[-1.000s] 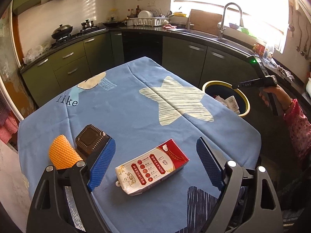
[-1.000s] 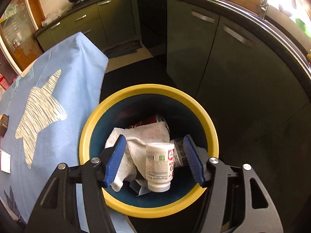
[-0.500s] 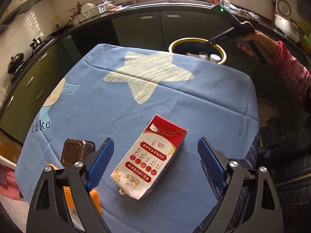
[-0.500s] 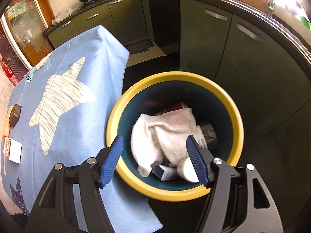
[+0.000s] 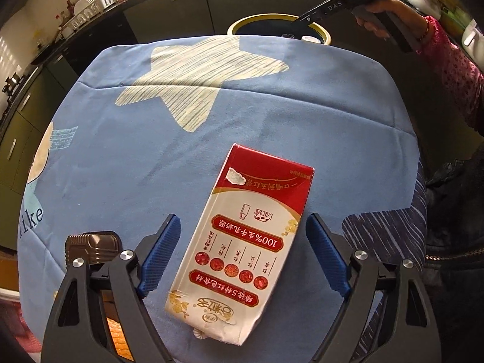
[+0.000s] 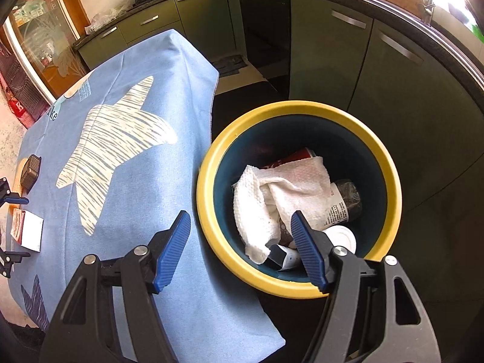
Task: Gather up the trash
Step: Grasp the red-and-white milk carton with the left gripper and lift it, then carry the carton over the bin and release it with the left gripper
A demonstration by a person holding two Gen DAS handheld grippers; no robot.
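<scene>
Left tool [image 5: 242, 254] over blue star tablecloth [image 5: 151, 139], kitchen.

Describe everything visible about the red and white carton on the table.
The milk carton is a flat rectangular box that looks like coated paperboard: red at its far end with a small torn patch, white toward the camera, with Chinese print and a row of red circles. Its near end is crumpled. It lies flat on the blue tablecloth, angled slightly, between the open fingers of the left gripper, which do not touch it.
</scene>
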